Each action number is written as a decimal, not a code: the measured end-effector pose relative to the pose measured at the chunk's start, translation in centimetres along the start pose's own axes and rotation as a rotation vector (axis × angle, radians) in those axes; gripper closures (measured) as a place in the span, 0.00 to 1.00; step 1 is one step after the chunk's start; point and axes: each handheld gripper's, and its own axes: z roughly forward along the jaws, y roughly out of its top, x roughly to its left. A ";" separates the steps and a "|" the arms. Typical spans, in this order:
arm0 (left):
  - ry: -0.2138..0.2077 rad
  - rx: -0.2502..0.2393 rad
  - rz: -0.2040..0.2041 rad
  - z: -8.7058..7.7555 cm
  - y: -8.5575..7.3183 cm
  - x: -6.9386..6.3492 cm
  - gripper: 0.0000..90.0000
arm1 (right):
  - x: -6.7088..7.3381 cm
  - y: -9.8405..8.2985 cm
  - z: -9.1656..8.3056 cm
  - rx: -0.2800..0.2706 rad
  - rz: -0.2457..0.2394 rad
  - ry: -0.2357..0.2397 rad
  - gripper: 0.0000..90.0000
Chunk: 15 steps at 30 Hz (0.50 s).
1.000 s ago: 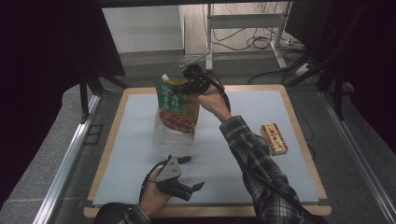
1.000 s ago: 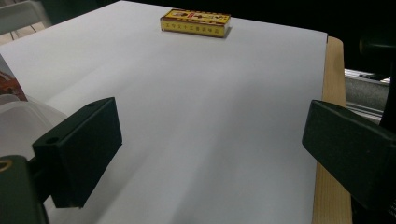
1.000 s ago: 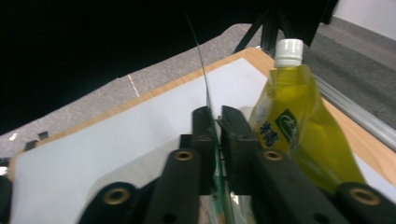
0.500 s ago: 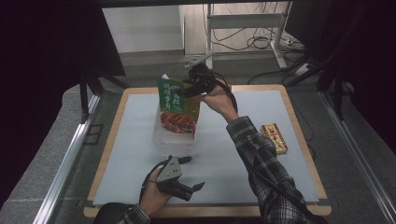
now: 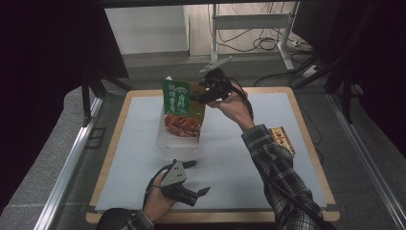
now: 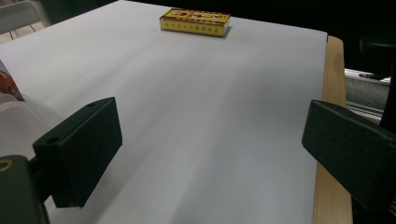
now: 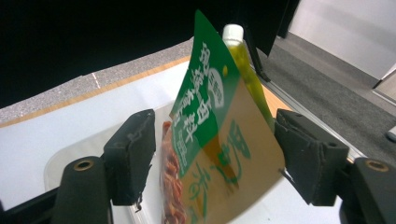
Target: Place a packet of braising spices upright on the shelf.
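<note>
From the high view, the green and tan printed pouch with a picture of red food [image 5: 182, 111] stands upright in a clear plastic tub [image 5: 178, 142] near the far middle of the white-covered table [image 5: 143, 158]. The right gripper [image 5: 197, 96] sits at the pouch's top right edge; its fingers have just been opening. The left gripper [image 5: 203, 191] rests low near the table's front edge with its fingers spread and nothing between them. A small yellow and red box [image 5: 282, 139] lies well apart on the right.

In the left gripper view, both fingers stand wide over bare white table, with the yellow box [image 6: 195, 22] far ahead.

In the right gripper view, the pouch [image 7: 212, 140] stands between the fingers, apart from the left one; whether the right one touches its edge I cannot tell. Behind it rises a bottle of yellow-green liquid with a white cap [image 7: 245, 65]. The pouch looks light, thin and floppy, its glossy film likely slippery; it probably bends if pinched at a corner, so the flat sealed top edge seems the best hold.
</note>
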 end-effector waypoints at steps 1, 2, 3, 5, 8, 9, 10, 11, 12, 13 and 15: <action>0.000 0.000 0.000 0.0 0.0 0.0 0.05 | 0.0 -0.2 -0.1 0.001 0.004 -0.005 0.32; 0.000 0.001 0.001 0.0 0.0 0.0 0.05 | -0.1 -0.4 -0.2 -0.002 0.006 -0.009 0.31; 0.000 0.002 0.001 0.0 0.0 0.0 0.05 | -0.1 -0.5 -0.3 -0.005 0.010 -0.008 0.30; -0.001 0.003 0.001 0.1 0.0 0.0 0.05 | -0.2 -0.9 -0.6 -0.003 0.015 -0.017 0.29; -0.001 0.003 0.001 0.1 0.0 0.0 0.05 | -0.3 -1.4 -1.0 0.003 0.028 -0.018 0.26; -0.001 0.004 0.002 0.1 0.0 0.0 0.05 | -0.3 -1.5 -1.1 0.003 0.036 -0.026 0.25; -0.001 0.004 0.002 0.1 0.0 0.0 0.05 | -0.4 -1.7 -1.2 0.002 0.040 -0.027 0.25; 0.000 0.003 0.002 0.1 0.0 0.0 0.05 | -0.5 -1.8 -1.4 0.000 0.051 -0.023 0.24; 0.000 0.003 0.002 0.1 0.0 0.0 0.05 | -0.6 -2.0 -1.5 -0.004 0.056 -0.022 0.23; 0.000 0.003 0.002 0.1 0.0 0.0 0.05 | -0.6 -2.1 -1.7 -0.006 0.061 -0.024 0.22; 0.001 0.003 0.002 0.1 0.0 0.0 0.05 | -0.6 -2.5 -2.0 -0.008 0.062 -0.028 0.21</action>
